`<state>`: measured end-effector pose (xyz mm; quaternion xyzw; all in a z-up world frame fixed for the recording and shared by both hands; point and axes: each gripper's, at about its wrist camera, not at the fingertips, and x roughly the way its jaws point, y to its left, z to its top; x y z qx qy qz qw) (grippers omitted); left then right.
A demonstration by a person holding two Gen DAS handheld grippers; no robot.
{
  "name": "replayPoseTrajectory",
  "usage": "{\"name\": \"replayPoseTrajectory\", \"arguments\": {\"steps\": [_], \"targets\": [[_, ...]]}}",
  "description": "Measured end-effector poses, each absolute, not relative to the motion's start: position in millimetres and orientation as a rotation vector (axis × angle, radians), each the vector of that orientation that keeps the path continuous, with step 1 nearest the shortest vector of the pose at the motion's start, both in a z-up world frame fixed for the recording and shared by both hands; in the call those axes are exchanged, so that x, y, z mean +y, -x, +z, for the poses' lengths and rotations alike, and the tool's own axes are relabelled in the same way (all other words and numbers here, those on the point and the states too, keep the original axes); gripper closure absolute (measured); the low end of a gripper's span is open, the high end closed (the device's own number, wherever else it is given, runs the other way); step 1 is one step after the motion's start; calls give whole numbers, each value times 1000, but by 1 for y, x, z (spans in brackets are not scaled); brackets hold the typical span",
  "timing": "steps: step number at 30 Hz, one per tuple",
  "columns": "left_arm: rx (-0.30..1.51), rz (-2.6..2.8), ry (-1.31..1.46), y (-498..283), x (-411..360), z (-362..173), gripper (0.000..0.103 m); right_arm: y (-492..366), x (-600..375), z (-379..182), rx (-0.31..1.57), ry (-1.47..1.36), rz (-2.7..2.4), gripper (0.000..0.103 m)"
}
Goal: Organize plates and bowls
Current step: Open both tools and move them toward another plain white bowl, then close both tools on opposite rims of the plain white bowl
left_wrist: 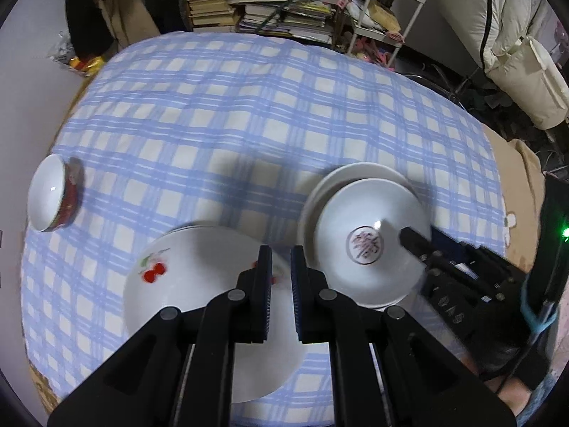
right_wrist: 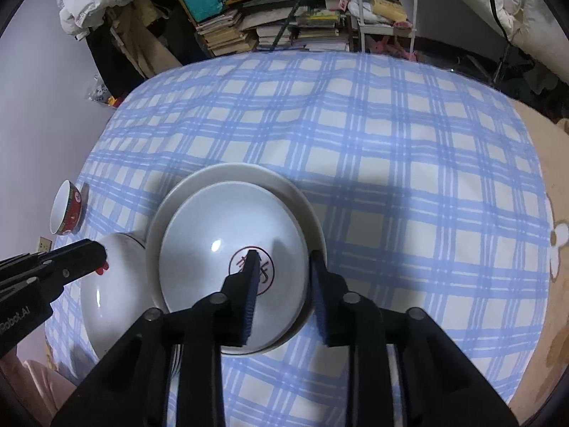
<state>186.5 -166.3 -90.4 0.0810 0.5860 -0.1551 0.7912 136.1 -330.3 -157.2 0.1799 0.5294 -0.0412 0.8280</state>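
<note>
A bench covered in a blue and white checked cloth (left_wrist: 249,114) filled both views. In the left wrist view, the left gripper (left_wrist: 281,259) hung at lower centre, its jaws slightly spread and holding nothing, above a white plate with red cherries (left_wrist: 185,277). To its right, a white bowl with a red emblem (left_wrist: 370,242) sat on a plain white plate (left_wrist: 341,178). A small red bowl (left_wrist: 53,192) lay tipped on its side at the far left. In the right wrist view, the right gripper (right_wrist: 284,263) straddled the emblem bowl's (right_wrist: 220,227) right rim, jaws spread, one finger inside and one outside.
</note>
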Motion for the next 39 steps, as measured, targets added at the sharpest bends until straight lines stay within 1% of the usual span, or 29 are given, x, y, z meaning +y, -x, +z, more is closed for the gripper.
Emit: {"name": "replayPoseTrajectory", "arguments": {"steps": [4,9,11,13,14,17,19,21,24,26,28,31,34,36,37,39], "targets": [[1236,-282,-179,-184,-137,-84,91,-133,-327,-150,1110,-362,-93,56],[1226,-209,-152,-185,-95,-83,88,-129,-326,-139,1075,-365,-90,50],[1220,-175,-147,-186,-76,-82,88,-128,-326,-134,1057,-398,-63,44],[1217,-138,-145,-189,-55,-81,87,-128,-322,-127,1031,-445,-13,32],[1216,-120,-141,-190,-45,-81,87,-129,-318,-123,1021,-452,5,30],[1223,-76,-107,-197,-12,-79,86,-135,-300,-111,994,-423,31,19],[1222,-46,-103,-202,8,-78,85,-143,-282,-102,973,-373,39,9],[1211,-11,-100,-209,28,-75,85,-150,-264,-95,951,-327,46,5],[1206,27,-83,-219,56,-72,84,-166,-234,-87,927,-269,73,4],[1206,45,-76,-226,72,-72,80,-181,-211,-84,922,-255,108,4],[1201,64,-59,-232,87,-71,70,-192,-193,-83,925,-240,135,4],[1183,83,-29,-241,107,-72,59,-211,-163,-84,932,-224,178,4],[1170,94,2,-251,122,-73,52,-230,-136,-86,937,-213,199,4],[1168,97,23,-259,132,-76,50,-245,-118,-88,945,-203,225,4],[1168,98,34,-262,136,-77,46,-250,-113,-88,947,-200,229,4],[1168,94,54,-271,143,-83,43,-263,-100,-92,961,-186,240,4]]}}
